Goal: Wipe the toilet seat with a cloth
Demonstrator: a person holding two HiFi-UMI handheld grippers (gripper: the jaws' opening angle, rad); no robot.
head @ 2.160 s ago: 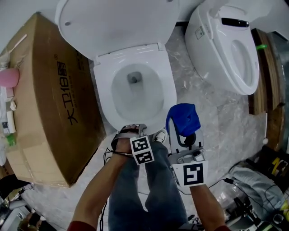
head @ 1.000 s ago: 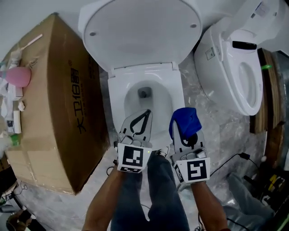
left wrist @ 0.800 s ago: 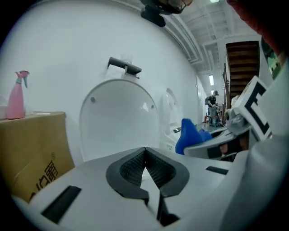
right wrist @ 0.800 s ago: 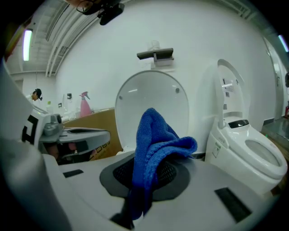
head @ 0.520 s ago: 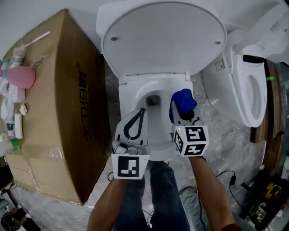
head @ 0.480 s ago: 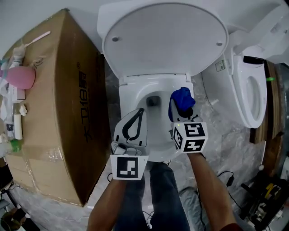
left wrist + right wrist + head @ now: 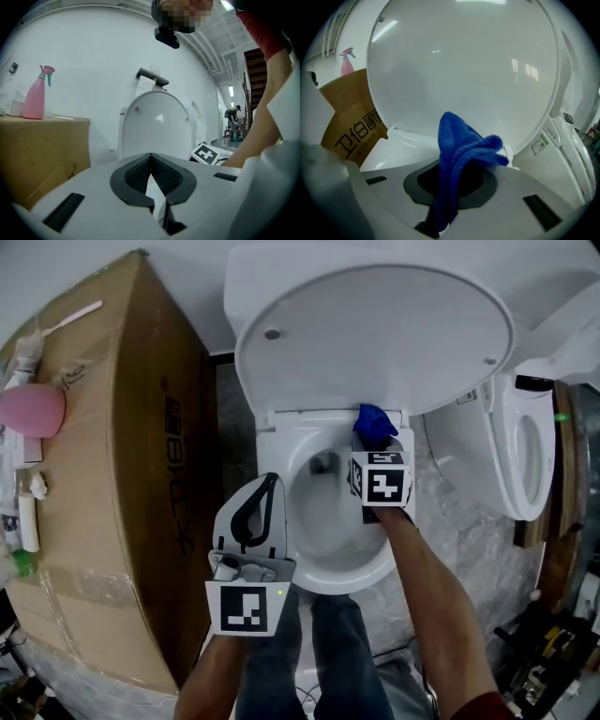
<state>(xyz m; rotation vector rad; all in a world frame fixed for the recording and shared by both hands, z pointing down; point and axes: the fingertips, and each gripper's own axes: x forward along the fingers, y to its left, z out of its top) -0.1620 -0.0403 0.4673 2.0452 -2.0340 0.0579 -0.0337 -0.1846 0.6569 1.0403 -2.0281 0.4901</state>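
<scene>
The white toilet seat [image 7: 281, 465] rings the bowl, with the lid [image 7: 375, 334] raised behind it. My right gripper [image 7: 375, 432] is shut on a bunched blue cloth [image 7: 373, 423] at the seat's back right, close under the lid hinge. In the right gripper view the blue cloth [image 7: 459, 154] sticks up between the jaws in front of the lid [image 7: 459, 65]. My left gripper [image 7: 267, 486] is shut with nothing in it, held over the seat's front left. In the left gripper view its pads [image 7: 140, 173] meet at the tips, facing the lid [image 7: 157, 124].
A large cardboard box [image 7: 112, 484] stands close on the left, with a pink spray bottle [image 7: 28, 409] and small items on top. A second toilet [image 7: 525, 451] sits at the right. My legs [image 7: 319, 652] are right in front of the bowl.
The right gripper has gone forward and down with the cloth, from over the bowl's right side to the seat's back right corner. The left gripper has shifted left, still shut.
</scene>
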